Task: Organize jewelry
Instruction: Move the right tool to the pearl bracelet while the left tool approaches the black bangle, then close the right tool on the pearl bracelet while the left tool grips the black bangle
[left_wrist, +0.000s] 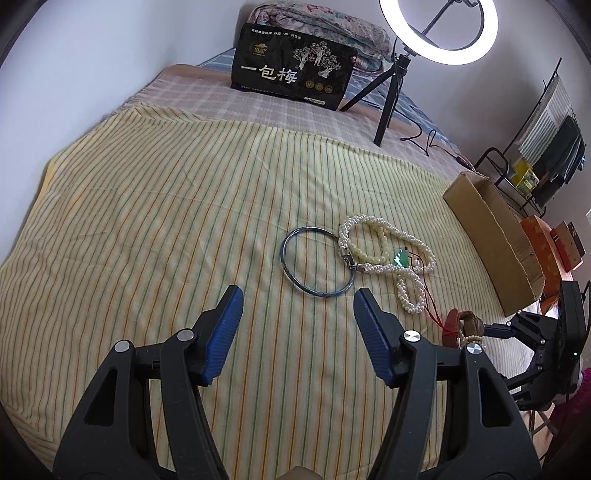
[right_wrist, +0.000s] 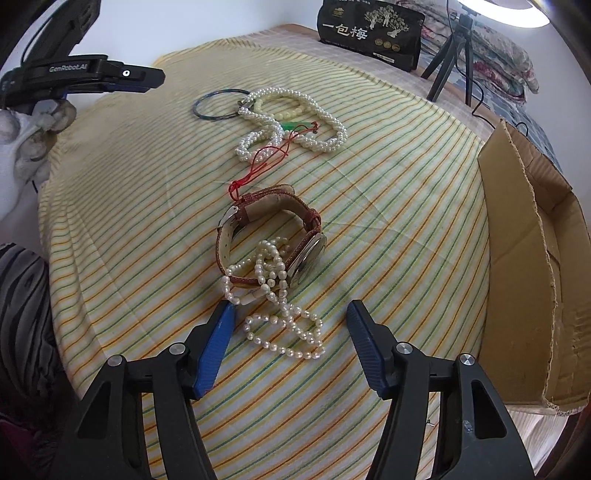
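The right gripper (right_wrist: 291, 314) is spread, empty, over a pearl strand (right_wrist: 282, 321) tangled through the near watch (right_wrist: 273, 236); that could be dragged along. The left gripper (left_wrist: 298, 299) gapes before the far bangle (left_wrist: 317, 262).

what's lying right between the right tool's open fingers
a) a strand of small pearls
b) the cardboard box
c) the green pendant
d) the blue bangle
a: in the right wrist view the pearl strand loops on the striped cloth between the open fingers of the right tool, spilling from the brown-strapped watch; the blue bangle and green pendant lie farther off, and the cardboard box sits to the side.
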